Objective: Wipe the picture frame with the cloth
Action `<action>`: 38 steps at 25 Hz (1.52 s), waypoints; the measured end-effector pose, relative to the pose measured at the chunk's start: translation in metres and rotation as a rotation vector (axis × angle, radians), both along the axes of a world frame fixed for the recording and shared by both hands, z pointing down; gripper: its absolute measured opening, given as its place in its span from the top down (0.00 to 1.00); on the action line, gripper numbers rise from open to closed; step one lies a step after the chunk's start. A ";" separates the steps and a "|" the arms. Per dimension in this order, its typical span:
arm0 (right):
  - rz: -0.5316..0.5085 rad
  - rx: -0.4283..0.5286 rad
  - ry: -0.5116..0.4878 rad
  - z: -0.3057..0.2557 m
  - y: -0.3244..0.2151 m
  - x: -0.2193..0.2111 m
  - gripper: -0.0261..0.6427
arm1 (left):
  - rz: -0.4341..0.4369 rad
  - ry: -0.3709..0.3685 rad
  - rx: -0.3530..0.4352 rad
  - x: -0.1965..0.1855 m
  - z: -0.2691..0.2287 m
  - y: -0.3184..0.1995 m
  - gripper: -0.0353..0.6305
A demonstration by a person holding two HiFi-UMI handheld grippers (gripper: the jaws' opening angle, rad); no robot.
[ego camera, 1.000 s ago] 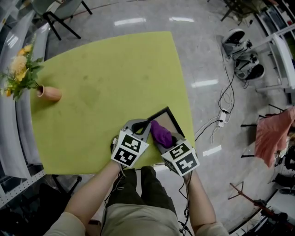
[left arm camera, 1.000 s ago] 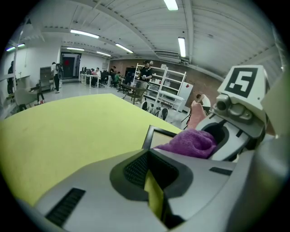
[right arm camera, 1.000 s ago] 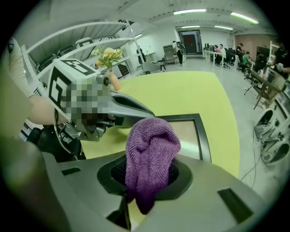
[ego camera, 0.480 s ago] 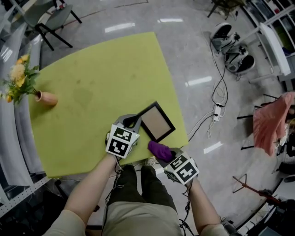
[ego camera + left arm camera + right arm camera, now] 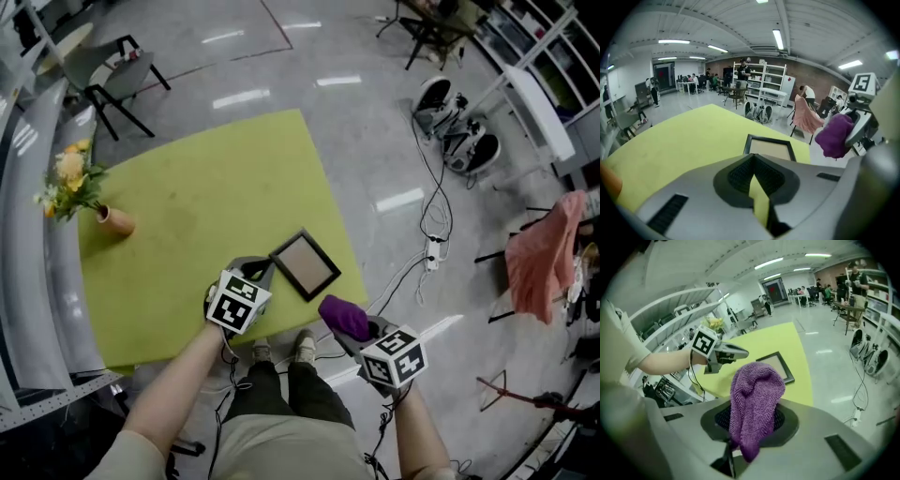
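Observation:
The picture frame, black-edged with a tan face, lies flat near the right edge of the yellow-green table. My left gripper rests just left of it, jaws shut and empty, a short gap from the frame. My right gripper hangs off the table's right edge over the floor, shut on the purple cloth. The cloth bunches upward out of the jaws, with the frame and the left gripper beyond it.
A vase of flowers stands at the table's far left. A chair is behind the table. Cables and a power strip lie on the floor to the right, near a pink draped cloth.
The right gripper has carried the purple cloth off the frame, rightward and back past the table's edge. The left gripper stays by the frame's left side. The head view has shifted.

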State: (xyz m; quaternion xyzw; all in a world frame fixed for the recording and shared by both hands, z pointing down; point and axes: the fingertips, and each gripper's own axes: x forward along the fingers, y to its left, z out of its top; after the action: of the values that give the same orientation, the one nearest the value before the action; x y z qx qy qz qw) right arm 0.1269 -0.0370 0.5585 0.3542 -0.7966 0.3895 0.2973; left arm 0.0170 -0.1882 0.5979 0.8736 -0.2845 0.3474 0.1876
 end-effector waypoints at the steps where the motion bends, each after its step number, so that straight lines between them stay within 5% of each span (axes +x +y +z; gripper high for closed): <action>1: 0.015 0.026 -0.031 -0.014 -0.004 0.000 0.82 | -0.021 0.024 -0.001 -0.003 -0.013 0.000 0.94; 7: 0.060 0.231 -0.085 -0.101 -0.035 0.007 0.82 | -0.082 0.118 0.062 -0.020 -0.099 0.002 0.94; 19: 0.162 0.672 -0.299 -0.297 -0.067 0.005 0.82 | -0.157 0.225 0.441 -0.050 -0.287 0.009 0.94; 25: 0.151 0.901 -0.223 -0.373 -0.054 0.009 0.82 | -0.188 0.388 0.560 -0.046 -0.381 0.026 0.94; 32: 0.184 1.062 -0.282 -0.433 -0.026 0.020 0.82 | -0.197 0.443 0.749 -0.056 -0.462 0.060 0.94; 38: 0.211 1.145 -0.206 -0.444 -0.012 0.016 0.82 | -0.172 0.419 0.825 -0.064 -0.470 0.078 0.94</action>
State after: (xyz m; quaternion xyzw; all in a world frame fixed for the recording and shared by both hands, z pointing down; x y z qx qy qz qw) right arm 0.1430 -0.0489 0.1146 0.4958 -0.8653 -0.0423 -0.0605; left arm -0.0468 -0.1101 0.1277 0.8997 -0.4262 0.0046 -0.0937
